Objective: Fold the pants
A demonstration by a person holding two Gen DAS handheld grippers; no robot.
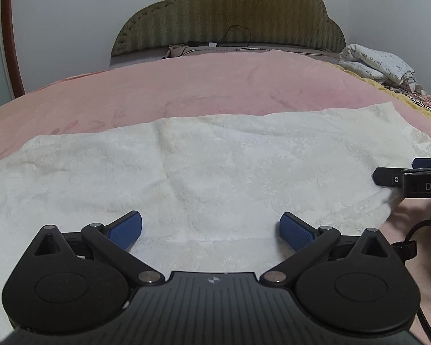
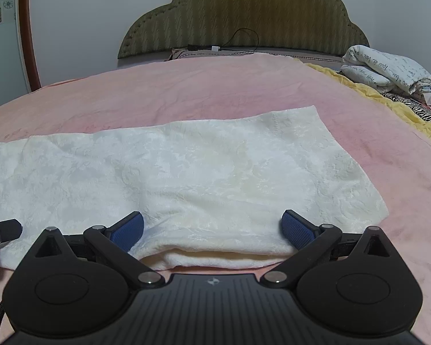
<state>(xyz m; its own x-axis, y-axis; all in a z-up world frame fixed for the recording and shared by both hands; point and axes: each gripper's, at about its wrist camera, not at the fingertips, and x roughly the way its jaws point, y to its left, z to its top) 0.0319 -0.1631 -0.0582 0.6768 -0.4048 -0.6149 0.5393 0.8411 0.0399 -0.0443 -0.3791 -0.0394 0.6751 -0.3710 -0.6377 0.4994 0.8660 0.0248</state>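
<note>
Evidently both tools are poised for the next fold: the left hand-held gripper (image 1: pixel 211 230), jaws spread wide, hovers over the near edge of the white pants (image 1: pixel 215 166), which lie flat across the pink bed (image 1: pixel 186 86). The right hand-held gripper (image 2: pixel 212 230) — also agape — straddles a doubled, already folded edge. The pants' left end is cut off, so waistband and hems cannot be told apart.

Beyond the white pants (image 2: pixel 186 172), the pink bedspread (image 2: pixel 186 86) lies bare up to the headboard (image 2: pixel 244 20). A folded printed cloth (image 2: pixel 388 69) sits at the far right edge, and a cable (image 2: pixel 244 36), probably a charger lead, lies by the headboard.
</note>
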